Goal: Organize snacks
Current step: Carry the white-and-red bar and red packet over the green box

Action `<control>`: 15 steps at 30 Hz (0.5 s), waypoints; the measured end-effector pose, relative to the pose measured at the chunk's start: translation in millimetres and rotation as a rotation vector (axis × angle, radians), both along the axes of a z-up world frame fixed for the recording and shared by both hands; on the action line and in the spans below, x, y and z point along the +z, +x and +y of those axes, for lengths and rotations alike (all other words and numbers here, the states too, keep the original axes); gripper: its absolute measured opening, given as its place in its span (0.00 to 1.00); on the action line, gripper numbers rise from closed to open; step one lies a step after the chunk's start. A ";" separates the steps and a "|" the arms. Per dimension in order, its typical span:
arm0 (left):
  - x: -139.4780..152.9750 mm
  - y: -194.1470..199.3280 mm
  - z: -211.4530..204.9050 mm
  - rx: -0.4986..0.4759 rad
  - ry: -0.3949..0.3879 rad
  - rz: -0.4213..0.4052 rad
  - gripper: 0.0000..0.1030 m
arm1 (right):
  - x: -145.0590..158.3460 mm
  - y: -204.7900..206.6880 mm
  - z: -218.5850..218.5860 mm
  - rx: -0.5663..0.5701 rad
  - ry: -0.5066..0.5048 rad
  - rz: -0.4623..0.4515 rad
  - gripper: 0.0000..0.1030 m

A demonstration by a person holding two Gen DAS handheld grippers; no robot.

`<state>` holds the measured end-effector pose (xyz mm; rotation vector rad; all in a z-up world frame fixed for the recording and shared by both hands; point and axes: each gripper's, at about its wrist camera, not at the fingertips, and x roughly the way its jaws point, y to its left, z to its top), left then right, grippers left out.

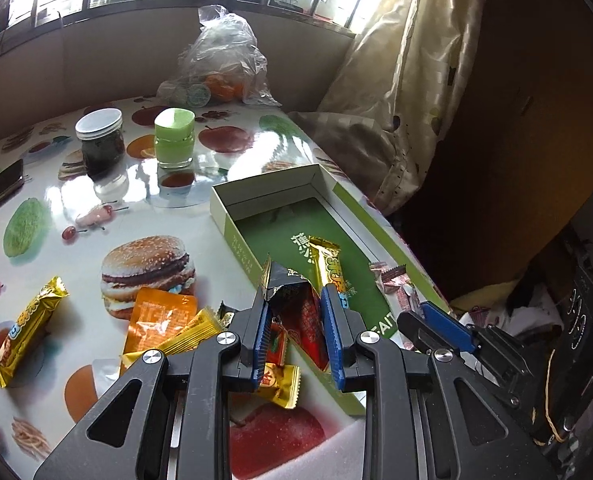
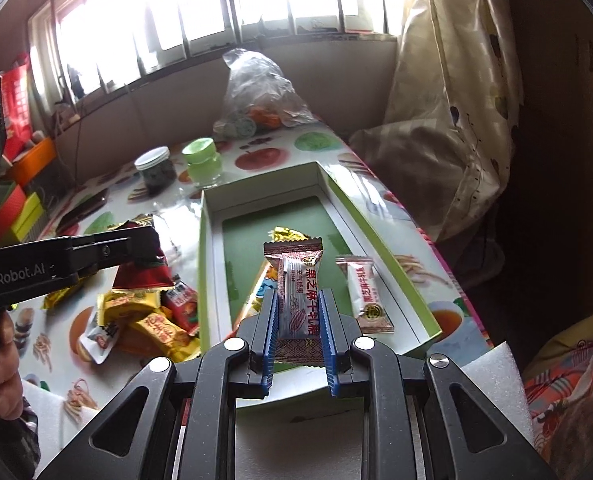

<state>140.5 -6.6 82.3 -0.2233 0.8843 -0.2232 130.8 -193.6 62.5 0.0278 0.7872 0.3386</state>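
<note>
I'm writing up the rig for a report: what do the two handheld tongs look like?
Both the left tongs and right tongs are matte black, with angular frames pierced by triangular cutouts and round silver pivot screws. Their fingers carry blue ribbed pads. From the right wrist view, the left tongs' side reads "GenRobot.AI" in pale lettering. No sleeve shows in either view.

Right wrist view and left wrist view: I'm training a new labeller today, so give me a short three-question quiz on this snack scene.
1. True or false: the right gripper is shut on a pink-and-white nougat wrapper.
2. What does the left gripper hold? A) green-lidded jar B) black-and-red foil snack packet C) phone
3. Name the colour of the floor of the shallow cardboard box.

Key: 1 true; 2 B; 3 green.
</note>
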 end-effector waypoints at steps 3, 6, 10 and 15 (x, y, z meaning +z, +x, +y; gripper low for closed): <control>-6.3 7.1 -6.1 -0.009 0.006 0.015 0.25 | -6.4 4.0 -2.8 -0.009 -0.010 0.015 0.18; -12.4 14.4 -11.6 -0.020 0.014 0.028 0.25 | -12.1 7.6 -3.2 -0.014 -0.014 0.032 0.18; -18.8 22.2 -17.9 -0.026 0.024 0.046 0.25 | -17.8 9.8 -1.5 -0.006 -0.022 0.046 0.18; -26.4 30.7 -24.9 -0.035 0.034 0.066 0.25 | -22.2 13.1 0.8 -0.001 -0.033 0.058 0.18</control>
